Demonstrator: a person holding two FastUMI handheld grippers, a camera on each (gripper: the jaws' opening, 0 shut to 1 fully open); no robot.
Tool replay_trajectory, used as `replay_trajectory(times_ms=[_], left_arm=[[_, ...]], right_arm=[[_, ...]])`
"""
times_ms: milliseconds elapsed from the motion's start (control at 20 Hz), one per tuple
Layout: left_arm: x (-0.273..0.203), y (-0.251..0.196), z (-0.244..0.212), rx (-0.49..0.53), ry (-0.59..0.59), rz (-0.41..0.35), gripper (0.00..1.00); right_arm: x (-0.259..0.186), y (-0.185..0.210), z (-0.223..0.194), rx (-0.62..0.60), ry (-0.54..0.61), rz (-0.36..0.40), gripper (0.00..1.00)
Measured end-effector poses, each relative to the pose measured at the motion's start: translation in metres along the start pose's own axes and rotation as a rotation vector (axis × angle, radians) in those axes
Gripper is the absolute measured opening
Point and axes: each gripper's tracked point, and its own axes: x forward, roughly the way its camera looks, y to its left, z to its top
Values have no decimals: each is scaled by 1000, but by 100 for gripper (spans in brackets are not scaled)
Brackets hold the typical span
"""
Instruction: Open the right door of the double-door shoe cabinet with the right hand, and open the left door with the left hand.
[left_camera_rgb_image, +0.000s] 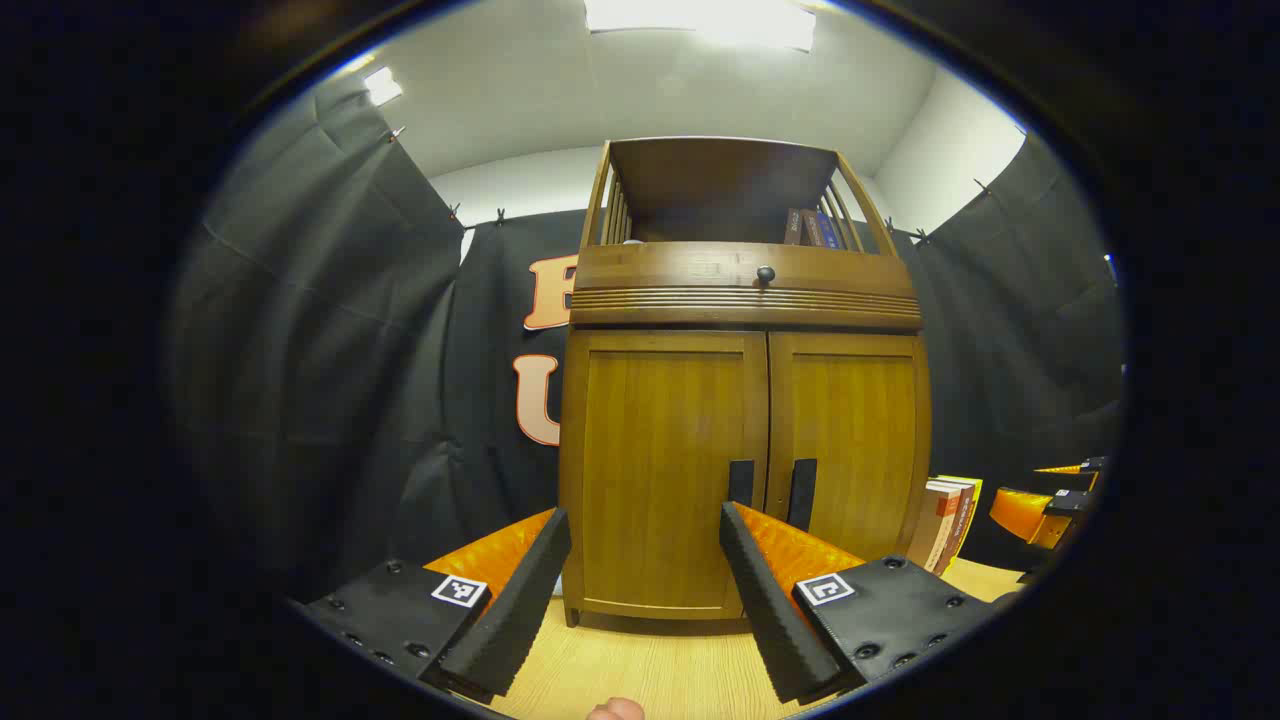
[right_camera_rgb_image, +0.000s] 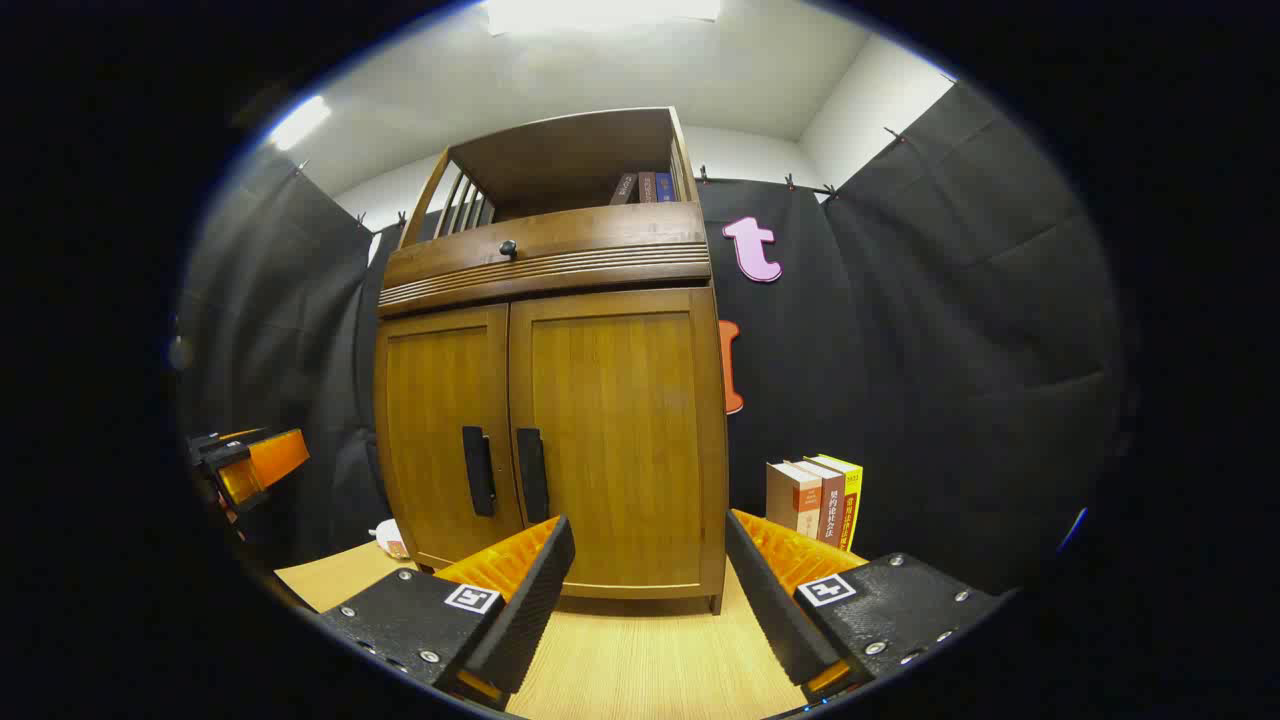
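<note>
My left gripper (left_camera_rgb_image: 640, 560) and right gripper (right_camera_rgb_image: 645, 565) both stand wide apart, holding nothing, above the light wooden table (right_camera_rgb_image: 650, 660), facing the closed brown wooden double-door shoe cabinet (right_camera_rgb_image: 560, 400).

right gripper (right_camera_rgb_image: 645, 560) spread wide before closed shoe cabinet (right_camera_rgb_image: 560, 400).

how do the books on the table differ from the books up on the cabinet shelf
The table books stand beside the cabinet, light-spined, cream, brown and yellow. The shelf books sit in the cabinet's open top, darker, brown and blue, partly hidden behind the front panel. Both groups stand upright in a row.
</note>
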Motion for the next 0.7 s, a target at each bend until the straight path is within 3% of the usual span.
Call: replay_trajectory(times_ms=[100,150,700], left_arm=[[0,2,5,12,-8,-1,98],[0,2,7,18,-12,-2,97],[-6,1,12,10,-14,-1,96]], right_arm=[[-3,-1,4,-4,-11,-4,99],[-4,-1,5,-3,-14,-5,92],[-10,-3,5,15,-14,-23,93]])
